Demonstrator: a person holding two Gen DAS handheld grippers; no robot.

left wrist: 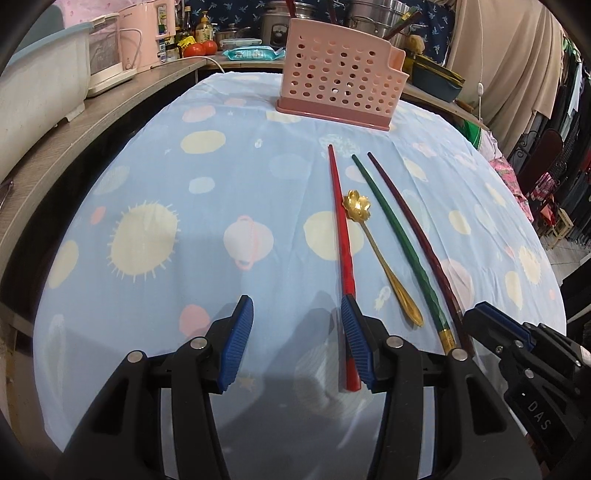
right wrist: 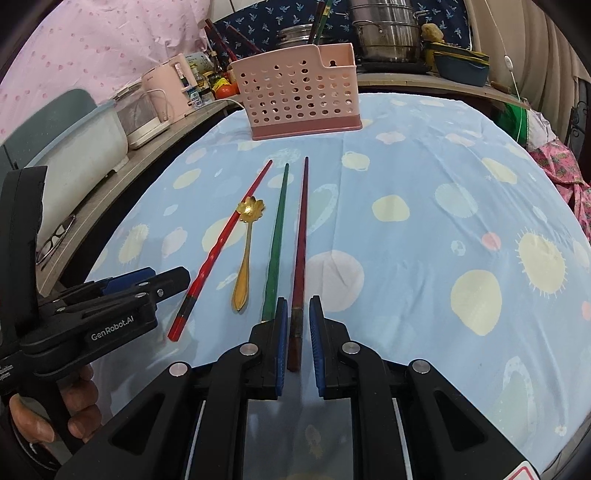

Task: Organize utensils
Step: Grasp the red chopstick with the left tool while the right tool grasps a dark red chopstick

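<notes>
A red chopstick (left wrist: 341,236), a gold flower-bowl spoon (left wrist: 376,251), a green chopstick (left wrist: 399,240) and a dark maroon chopstick (left wrist: 417,236) lie side by side on the blue patterned cloth (left wrist: 184,184). A pink perforated utensil holder (left wrist: 340,70) stands at the far end. My left gripper (left wrist: 297,314) is open; the red chopstick's near end lies against its right finger. My right gripper (right wrist: 298,314) is partly open around the maroon chopstick's (right wrist: 301,240) near end, not touching it. The green chopstick (right wrist: 277,236), spoon (right wrist: 247,243), red chopstick (right wrist: 221,247) and holder (right wrist: 299,92) show to its left and ahead.
A wooden counter (left wrist: 74,122) along the left carries a pale tub (left wrist: 37,66), pink appliances (left wrist: 144,29), bottles and tomatoes. Pots (right wrist: 384,29) and a blue dish (right wrist: 461,66) stand behind the holder. The left gripper's body (right wrist: 92,314) sits left of the utensils.
</notes>
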